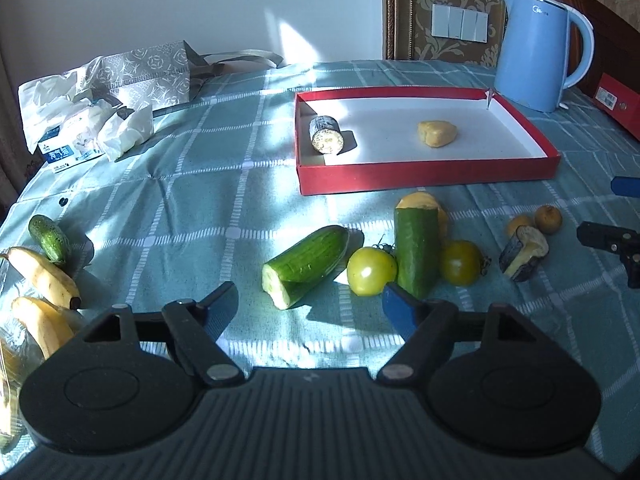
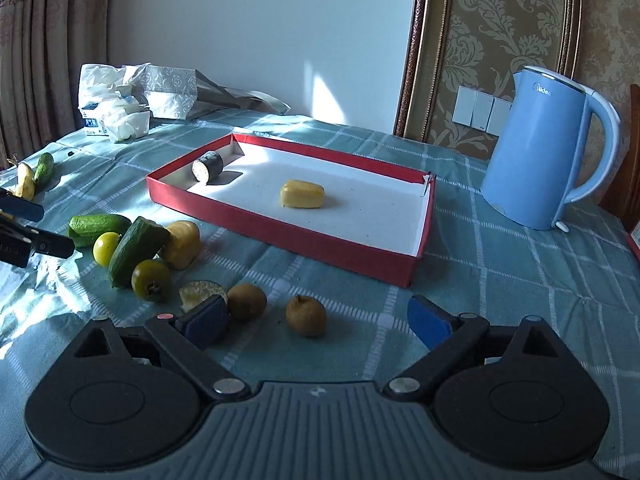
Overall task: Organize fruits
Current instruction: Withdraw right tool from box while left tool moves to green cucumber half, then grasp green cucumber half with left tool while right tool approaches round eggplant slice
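Both the left gripper (image 1: 308,304) and right gripper (image 2: 318,320) are held wide, empty; bananas (image 1: 44,276) are cropped by the frame edge; a cucumber half (image 1: 304,266) lies smooth-skinned.

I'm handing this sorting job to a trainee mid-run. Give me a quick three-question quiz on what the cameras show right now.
1. True or false: the red tray already holds two pieces of food.
2. Multiple choice: what stands on the table beyond the tray's right end? A) a blue kettle B) a glass jug C) a black pan
3. Fill in: the jaws of the left gripper and the right gripper are both ____ and hold nothing.

Key:
1. True: a dark-skinned cut piece and a yellow chunk lie inside.
2. A
3. open
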### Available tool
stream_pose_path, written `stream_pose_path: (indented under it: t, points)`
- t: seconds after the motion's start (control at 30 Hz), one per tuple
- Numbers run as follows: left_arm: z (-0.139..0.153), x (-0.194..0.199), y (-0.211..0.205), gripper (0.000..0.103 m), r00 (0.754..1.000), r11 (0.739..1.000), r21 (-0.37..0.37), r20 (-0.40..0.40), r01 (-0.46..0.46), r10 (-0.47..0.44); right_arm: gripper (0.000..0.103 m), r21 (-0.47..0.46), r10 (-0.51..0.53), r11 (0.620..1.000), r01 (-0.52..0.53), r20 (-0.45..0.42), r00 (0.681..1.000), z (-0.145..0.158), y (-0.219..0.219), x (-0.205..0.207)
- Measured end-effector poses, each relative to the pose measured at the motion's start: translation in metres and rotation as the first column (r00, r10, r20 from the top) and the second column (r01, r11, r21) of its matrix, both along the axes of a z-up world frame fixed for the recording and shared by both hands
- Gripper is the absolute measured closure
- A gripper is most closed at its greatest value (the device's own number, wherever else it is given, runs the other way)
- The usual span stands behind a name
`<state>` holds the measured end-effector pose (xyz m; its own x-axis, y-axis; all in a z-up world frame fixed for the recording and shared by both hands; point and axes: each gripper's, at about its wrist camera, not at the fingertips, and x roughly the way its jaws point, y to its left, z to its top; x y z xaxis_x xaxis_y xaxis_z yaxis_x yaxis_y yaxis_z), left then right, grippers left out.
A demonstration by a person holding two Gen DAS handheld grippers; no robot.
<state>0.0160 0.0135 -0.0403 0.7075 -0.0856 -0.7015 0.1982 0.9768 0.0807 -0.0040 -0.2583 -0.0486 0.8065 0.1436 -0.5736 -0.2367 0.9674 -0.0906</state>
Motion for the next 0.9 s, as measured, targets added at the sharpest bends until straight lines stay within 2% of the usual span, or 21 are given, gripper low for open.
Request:
stream_pose_path:
  t: [0.27, 0.63, 0.67, 0.9]
  points:
    - [-0.011, 0.022, 0.000, 0.025, 0.987, 0.984, 0.076, -0.012, 0.158, -0.158, 0.005, 0.004, -0.090, 0.996, 0.091, -0.043, 0.995, -0.010, -0.012, -0.028]
    - [-0.018, 0.055, 0.032, 0.028, 0.964, 0.967, 0.000, -0.079, 0.254, -0.253, 0.005, -0.007, -0.147, 0.989, 0.147, -0.052, 0.988, -0.010, -0.013, -0.034]
    - [-0.019, 0.058, 0.034, 0.030, 0.962, 0.966, -0.001, -0.083, 0.260, -0.259, 0.005, -0.009, -0.148, 0.989, 0.147, -0.052, 0.988, -0.010, -0.013, -0.035]
    - [-0.027, 0.060, 0.030, 0.032, 0.941, 0.943, 0.035, -0.086, 0.330, -0.326, 0.005, -0.016, -0.165, 0.986, 0.164, -0.063, 0.984, -0.012, -0.010, -0.035]
